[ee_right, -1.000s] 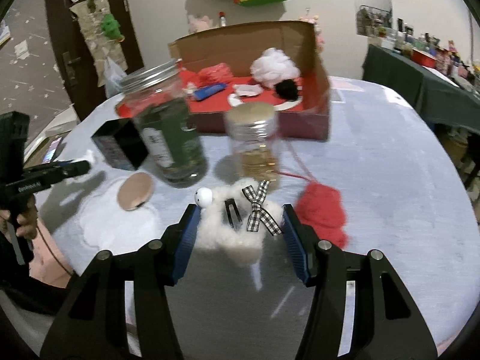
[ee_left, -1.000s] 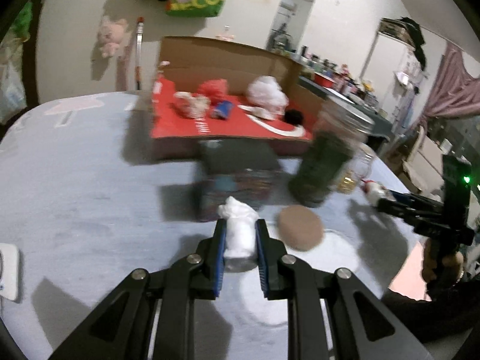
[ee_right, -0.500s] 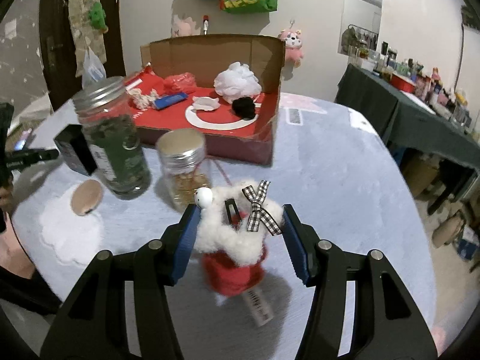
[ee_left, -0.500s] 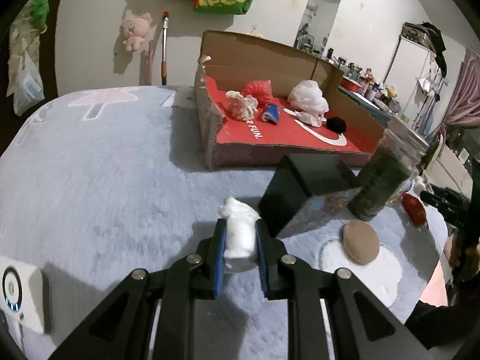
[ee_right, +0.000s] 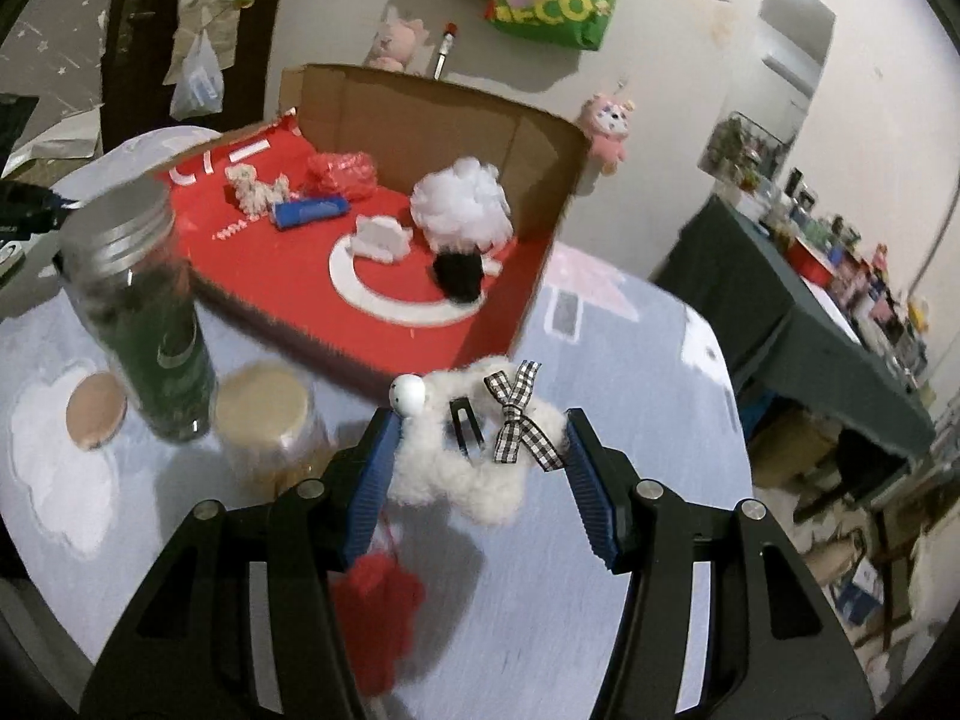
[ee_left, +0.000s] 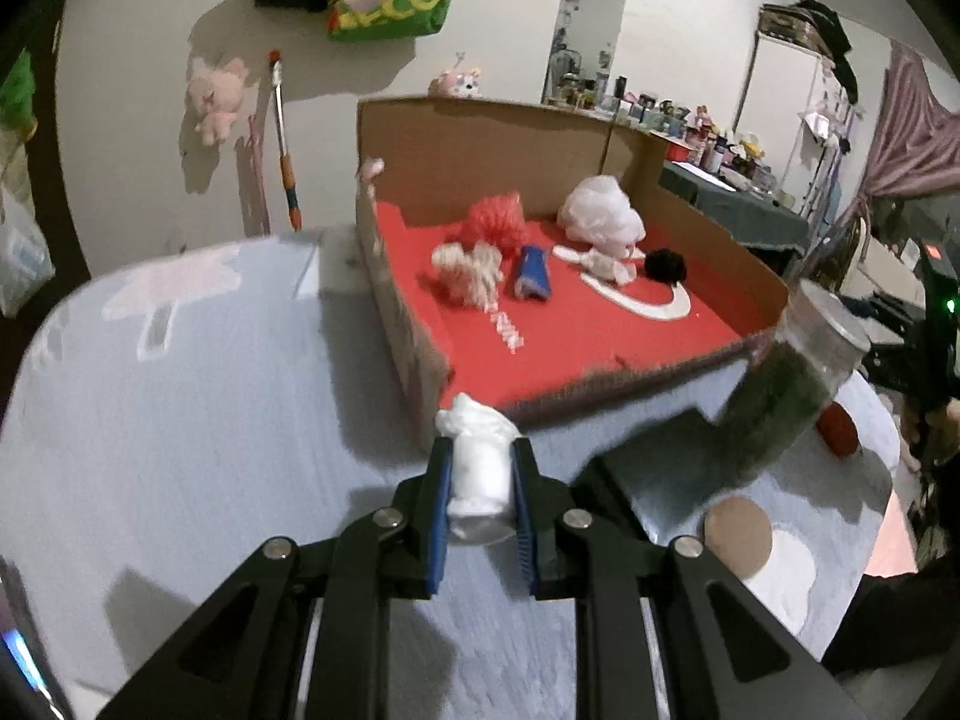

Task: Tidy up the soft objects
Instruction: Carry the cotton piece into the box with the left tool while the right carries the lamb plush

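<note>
Right wrist: right gripper clamps fluffy clip; left gripper pinches white wad.

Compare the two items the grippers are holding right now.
The left gripper pinches a narrow, plain white soft roll, so its jaws stand close together. The right gripper holds a wider fluffy white plush piece with a checked bow, a white bead and a dangling red part, jaws spread wide. Both are white, soft and lifted near the red-lined cardboard box.

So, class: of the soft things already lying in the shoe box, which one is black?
The small black pom-pom, lying beside the big white mesh puff; the others are red, blue, cream or white.
</note>
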`<state>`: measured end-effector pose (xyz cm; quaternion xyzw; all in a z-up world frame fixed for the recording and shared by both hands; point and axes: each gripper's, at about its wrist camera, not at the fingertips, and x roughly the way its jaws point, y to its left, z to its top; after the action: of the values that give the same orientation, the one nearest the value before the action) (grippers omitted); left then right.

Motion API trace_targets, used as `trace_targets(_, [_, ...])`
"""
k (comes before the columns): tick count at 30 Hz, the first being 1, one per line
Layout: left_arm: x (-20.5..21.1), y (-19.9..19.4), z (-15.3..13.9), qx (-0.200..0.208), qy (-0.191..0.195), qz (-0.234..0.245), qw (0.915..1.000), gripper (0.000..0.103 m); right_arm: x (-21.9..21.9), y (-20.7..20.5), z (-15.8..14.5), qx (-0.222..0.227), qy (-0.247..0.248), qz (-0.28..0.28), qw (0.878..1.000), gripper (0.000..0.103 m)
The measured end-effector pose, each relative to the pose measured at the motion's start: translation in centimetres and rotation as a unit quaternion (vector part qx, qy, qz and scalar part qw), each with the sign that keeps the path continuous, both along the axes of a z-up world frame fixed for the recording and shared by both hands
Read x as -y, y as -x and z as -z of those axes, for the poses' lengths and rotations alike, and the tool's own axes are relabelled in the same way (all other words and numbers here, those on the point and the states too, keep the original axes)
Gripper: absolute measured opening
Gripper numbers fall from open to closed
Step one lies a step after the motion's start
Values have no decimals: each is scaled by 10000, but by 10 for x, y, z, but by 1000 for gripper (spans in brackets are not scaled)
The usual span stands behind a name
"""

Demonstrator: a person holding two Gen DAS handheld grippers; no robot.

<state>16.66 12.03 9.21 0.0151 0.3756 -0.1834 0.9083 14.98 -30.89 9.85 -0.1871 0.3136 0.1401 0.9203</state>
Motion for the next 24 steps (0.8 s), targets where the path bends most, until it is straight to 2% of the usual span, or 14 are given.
trace_targets(5, [16, -23, -20, 64, -118, 232, 9996, 20, -17, -28, -13, 26, 31, -319, 9995, 54])
trace_targets(10, [41, -51, -23, -185, -215, 453, 9986, 20, -35, -61, -17, -263, -167, -534, 9981, 54])
trace_targets(14, [60, -74, -19, -432, -344, 492, 9973, 20, -49, -90, -11, -877, -476, -592, 9932, 54])
trace_targets(17, [68, -91, -13, -739, -297, 438, 9959, 20, -56, -107, -3, -1320, -573, -521, 9882, 54])
trace_targets(24, [84, -119, 7, -1188, -581, 347, 9906, 20, -73, -129, 16, -1892, -404, -380, 9804, 54])
